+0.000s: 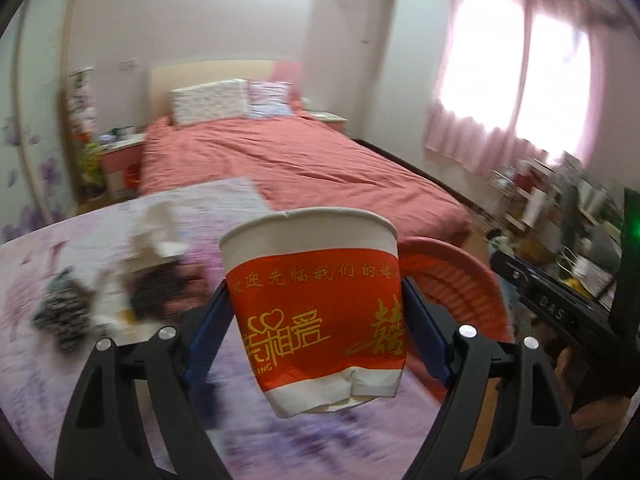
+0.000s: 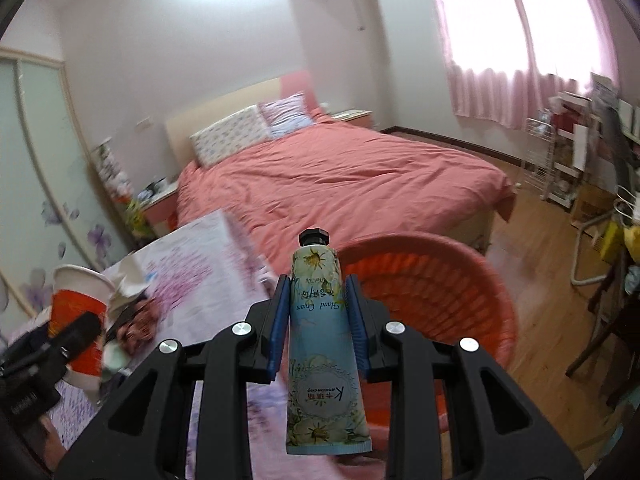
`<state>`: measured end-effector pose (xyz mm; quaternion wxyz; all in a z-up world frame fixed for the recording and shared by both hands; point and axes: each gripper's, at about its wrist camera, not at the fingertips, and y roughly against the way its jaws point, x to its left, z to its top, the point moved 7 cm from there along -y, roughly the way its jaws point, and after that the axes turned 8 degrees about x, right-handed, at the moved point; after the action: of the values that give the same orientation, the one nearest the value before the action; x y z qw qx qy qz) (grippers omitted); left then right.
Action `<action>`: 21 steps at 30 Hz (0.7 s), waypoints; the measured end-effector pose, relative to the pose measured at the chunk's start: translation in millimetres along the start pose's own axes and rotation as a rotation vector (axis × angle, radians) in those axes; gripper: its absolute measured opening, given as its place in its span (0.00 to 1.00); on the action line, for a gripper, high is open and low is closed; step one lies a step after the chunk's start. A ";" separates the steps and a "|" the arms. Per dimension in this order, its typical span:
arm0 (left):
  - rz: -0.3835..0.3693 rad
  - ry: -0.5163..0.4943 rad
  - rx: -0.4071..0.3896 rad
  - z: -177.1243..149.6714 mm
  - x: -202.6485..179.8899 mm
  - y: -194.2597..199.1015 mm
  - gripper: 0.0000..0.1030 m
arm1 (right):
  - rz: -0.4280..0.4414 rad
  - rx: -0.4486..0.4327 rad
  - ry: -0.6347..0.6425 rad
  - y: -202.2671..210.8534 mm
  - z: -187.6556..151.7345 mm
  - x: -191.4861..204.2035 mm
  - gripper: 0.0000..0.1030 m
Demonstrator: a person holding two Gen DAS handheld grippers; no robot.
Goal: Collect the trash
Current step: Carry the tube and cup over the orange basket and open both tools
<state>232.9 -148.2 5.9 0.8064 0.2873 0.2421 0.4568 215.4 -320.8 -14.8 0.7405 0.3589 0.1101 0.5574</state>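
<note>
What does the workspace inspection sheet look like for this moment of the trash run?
Surface: table under a flowered cloth.
Job's things: paper cup and hand cream tube, both lifted; red basket beside the table.
Clutter: crumpled paper and wrappers on the cloth, blurred.
Grippers: left hand-held gripper clamps the paper cup; right hand-held gripper clamps the hand cream tube.
Cables: nothing seen.
Surroundings: bed, pink curtains, cluttered shelves.

Daylight through the pink curtains blows the window out white; motion blur smears the clutter below it, and fisheye edges bend into dark vignette.
</note>
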 end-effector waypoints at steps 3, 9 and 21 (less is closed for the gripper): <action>-0.074 -0.041 0.028 5.6 -36.1 -27.6 0.78 | -0.015 0.001 -0.046 -9.1 3.9 -19.9 0.28; -0.131 -0.087 0.092 5.3 -74.1 -77.5 0.78 | -0.018 0.018 -0.098 -27.4 4.5 -44.9 0.28; -0.141 -0.104 0.174 6.8 -96.3 -134.6 0.79 | -0.033 0.049 -0.164 -49.8 6.8 -79.8 0.28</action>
<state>272.9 -290.5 -69.0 0.8198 0.3619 0.2583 0.3608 228.1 -401.8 -61.3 0.7469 0.4195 0.0687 0.5113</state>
